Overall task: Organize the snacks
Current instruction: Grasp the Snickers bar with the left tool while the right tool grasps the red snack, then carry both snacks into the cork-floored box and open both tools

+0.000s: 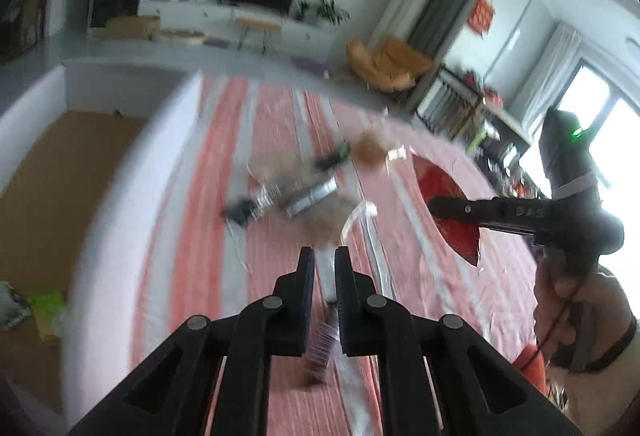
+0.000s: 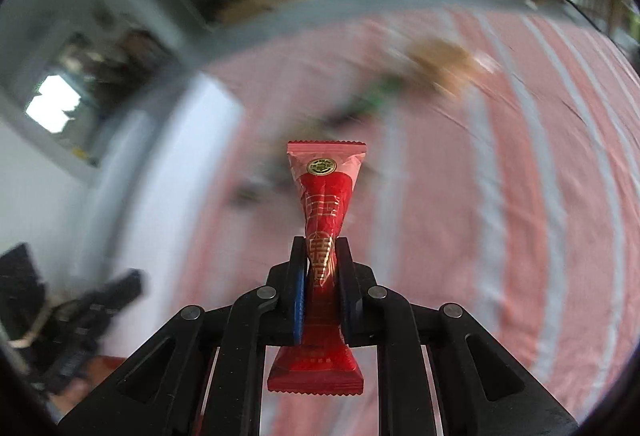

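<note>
Your right tongs (image 2: pixel 320 260) clamp red wrapper (image 2: pixel 324 204), gold emblem, script unreadable. Left tongs (image 1: pixel 320 264) pinch clear packet (image 1: pixel 326 276), print blurred. Striped surface (image 1: pixel 440 276) roomy right.

left claw (image 1: pixel 321 256) clamped, right claw (image 2: pixel 319 248) clamped

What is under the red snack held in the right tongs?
Below the red snack lies the striped cloth, with blurred snacks farther off. The tongs cover its middle and whatever lies directly beneath.
</note>
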{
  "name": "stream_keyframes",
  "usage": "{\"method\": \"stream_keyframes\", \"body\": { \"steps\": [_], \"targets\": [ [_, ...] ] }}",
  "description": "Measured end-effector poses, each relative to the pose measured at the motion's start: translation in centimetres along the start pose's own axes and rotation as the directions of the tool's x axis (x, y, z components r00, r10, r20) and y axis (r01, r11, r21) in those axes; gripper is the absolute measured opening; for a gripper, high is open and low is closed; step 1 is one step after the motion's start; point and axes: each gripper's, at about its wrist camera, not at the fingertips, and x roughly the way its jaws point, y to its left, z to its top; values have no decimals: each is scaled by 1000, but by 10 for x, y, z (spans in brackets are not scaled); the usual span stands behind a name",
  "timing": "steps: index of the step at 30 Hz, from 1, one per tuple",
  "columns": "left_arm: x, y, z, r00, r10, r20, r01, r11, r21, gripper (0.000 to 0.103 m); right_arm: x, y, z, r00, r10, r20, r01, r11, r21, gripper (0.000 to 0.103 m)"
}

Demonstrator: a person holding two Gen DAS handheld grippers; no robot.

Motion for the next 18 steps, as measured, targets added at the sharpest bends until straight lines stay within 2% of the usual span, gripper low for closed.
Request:
{"method": "stream_keyframes", "body": {
  "steps": [3, 4, 5, 6, 7, 10, 13, 15, 18],
  "targets": [
    [-12, 9, 5, 997, 72, 5, -72, 997, 23, 12, -15, 50, 15, 993, 103, 50, -99, 993, -68, 14],
    [-11, 11, 3, 996, 86, -17, -85, 996, 34, 21, -19, 59, 17, 991, 124, 60, -118, 989, -84, 14],
    [-9, 12, -1, 995, 94, -37, -93, 995, 44, 43, -25, 69, 18, 987, 145, 72, -138, 985, -101, 14],
    [-4, 11, -5, 993, 101, -57, -98, 994, 56, 57, -29, 74, 17, 984, 158, 81, -148, 983, -112, 14],
    [1, 8, -11, 992, 108, -68, -103, 992, 72, 75, -37, 79, 14, 982, 167, 93, -155, 980, -125, 14],
    [25, -11, -33, 988, 95, -121, -77, 987, 143, 77, -57, 70, 2, 982, 151, 118, -135, 982, -133, 14],
    [70, -35, -56, 971, 115, -208, -68, 972, 224, 75, -72, 49, -8, 987, 94, 133, -79, 990, -120, 14],
    [96, -50, -73, 956, 158, -248, -82, 954, 290, 67, -80, 38, -16, 988, 51, 144, -35, 993, -115, 14],
    [131, -67, -99, 922, 273, -275, -145, 901, 408, 46, -83, 20, -21, 989, 36, 142, -25, 996, -81, 14]
  ]
}}
